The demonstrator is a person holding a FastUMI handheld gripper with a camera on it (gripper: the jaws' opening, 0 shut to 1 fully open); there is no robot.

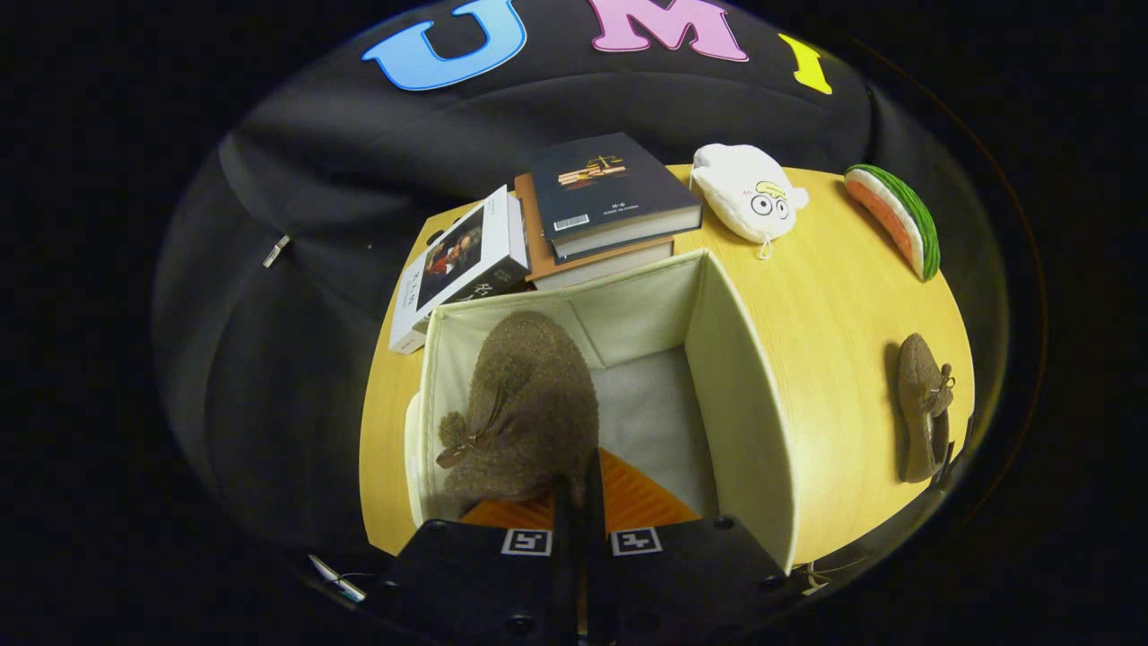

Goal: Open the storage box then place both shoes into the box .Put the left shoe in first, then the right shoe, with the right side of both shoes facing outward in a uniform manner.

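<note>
Storage box (744, 395), open-topped, sits on wooden table (834, 359) w/ one fuzzy brown shoe (525, 413) hanging inside its left half; right half of box floor bare, room to spare; gripper (578, 489) fingers pressed together, clamped on shoe's heel edge; heel itself hidden behind fingers; second shoe (924, 408) lies well apart, near table's right edge; books (574, 220) crowd box's far wall; plush toy (749, 193) & watermelon slice (897, 220) beyond.
</note>
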